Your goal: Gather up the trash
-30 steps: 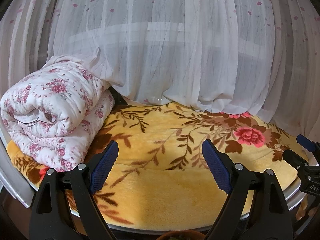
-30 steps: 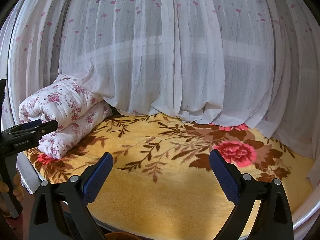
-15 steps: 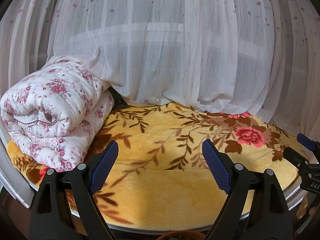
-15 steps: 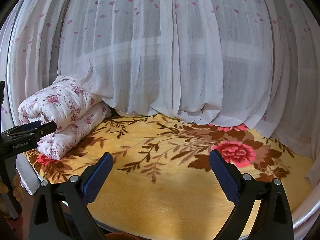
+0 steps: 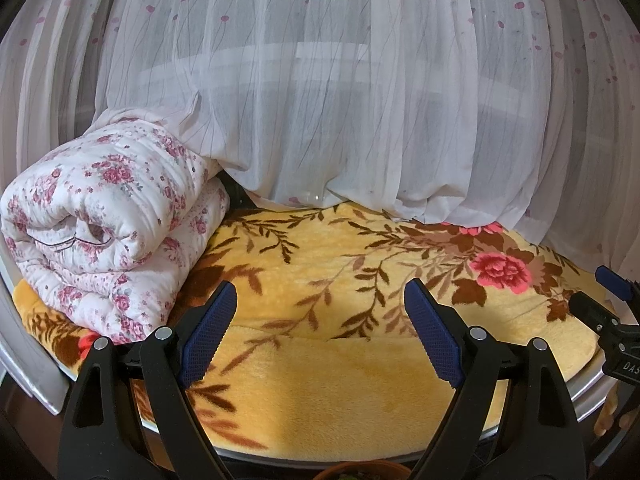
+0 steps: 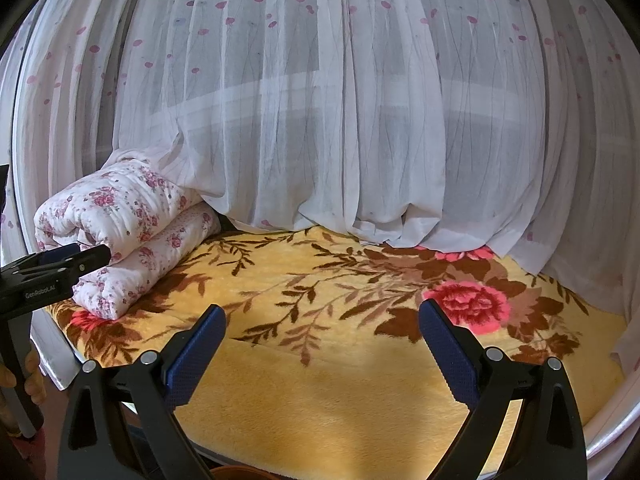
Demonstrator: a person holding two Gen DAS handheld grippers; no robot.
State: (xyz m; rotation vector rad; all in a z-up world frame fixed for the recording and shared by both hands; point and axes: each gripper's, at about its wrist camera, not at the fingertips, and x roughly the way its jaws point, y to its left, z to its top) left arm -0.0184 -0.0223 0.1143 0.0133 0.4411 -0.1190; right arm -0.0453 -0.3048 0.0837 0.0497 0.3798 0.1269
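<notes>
While both tools hover at the near edge of a round bed, the left hand-held gripper (image 5: 318,330) has its blue-padded fingers spread wide with nothing between them, and the right hand-held gripper (image 6: 322,354) is spread just as wide and equally bare. At six o'clock in the left wrist view, the rim of a brown pot (image 5: 360,470) peeks in under the gripper. Beyond the fingers lies a yellow blanket (image 5: 340,380) patterned with brown leaves, covering the bed (image 5: 584,392), whose pale rim shows at four o'clock. A red rose print (image 5: 500,270) sits on the blanket at about two o'clock from the left gripper. At nine o'clock, a folded white quilt (image 5: 108,220) with pink flowers rests on the blanket near its left edge. Farthest back, a sheer white curtain (image 5: 340,100) dotted with pink petals hangs around the bed, its hem pooling on the blanket and draping over the quilt's far end. No piece of trash can be made out anywhere on the bed in either view.
</notes>
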